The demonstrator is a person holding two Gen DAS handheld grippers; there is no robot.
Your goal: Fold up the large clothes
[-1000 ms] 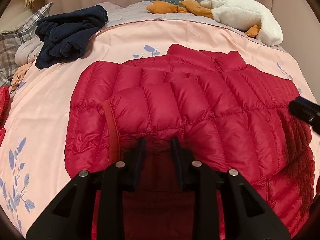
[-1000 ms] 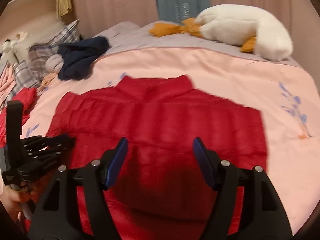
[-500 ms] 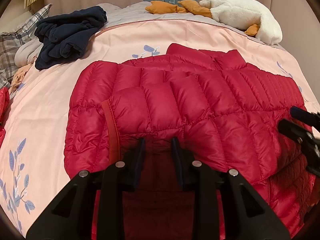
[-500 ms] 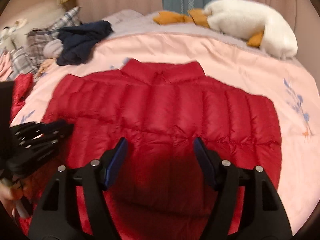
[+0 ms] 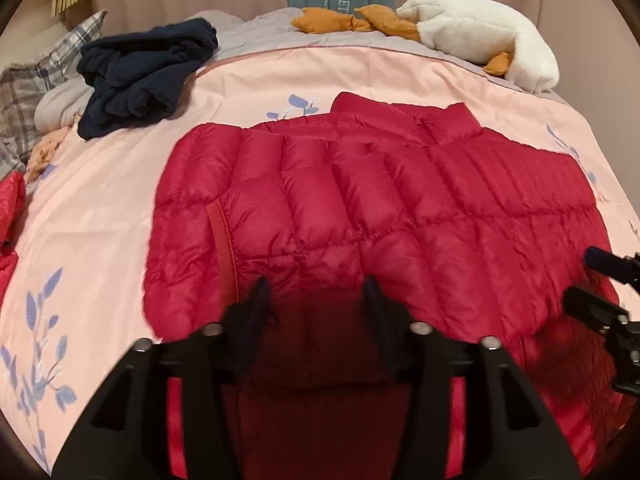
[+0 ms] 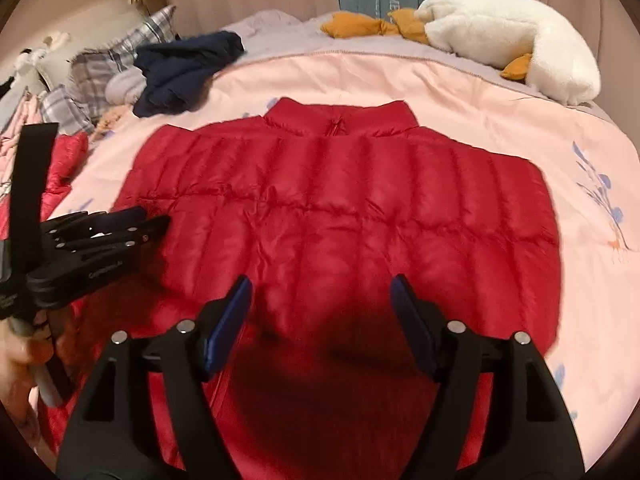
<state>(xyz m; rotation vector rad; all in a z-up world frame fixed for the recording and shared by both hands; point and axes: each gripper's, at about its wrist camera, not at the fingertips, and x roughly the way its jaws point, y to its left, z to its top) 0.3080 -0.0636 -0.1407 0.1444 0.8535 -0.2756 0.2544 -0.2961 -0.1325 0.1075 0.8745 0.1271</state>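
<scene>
A red quilted puffer jacket (image 5: 380, 208) lies flat on the pink bedspread (image 5: 100, 216), collar towards the far side. It also fills the middle of the right wrist view (image 6: 340, 208). My left gripper (image 5: 316, 300) is open and empty, over the jacket's near left part, beside a folded-over sleeve. It shows from the side in the right wrist view (image 6: 120, 224). My right gripper (image 6: 322, 300) is open and empty, above the jacket's near middle. Its fingers (image 5: 600, 280) show at the right edge of the left wrist view.
A dark navy garment (image 5: 144, 76) is bunched at the far left, next to plaid pillows (image 5: 24, 96). A white plush toy (image 5: 480, 36) with orange parts lies at the far right. Another red garment (image 6: 64, 160) lies at the left edge.
My left gripper has opened wider and now holds nothing. My right gripper has moved closer over the jacket, staying open.
</scene>
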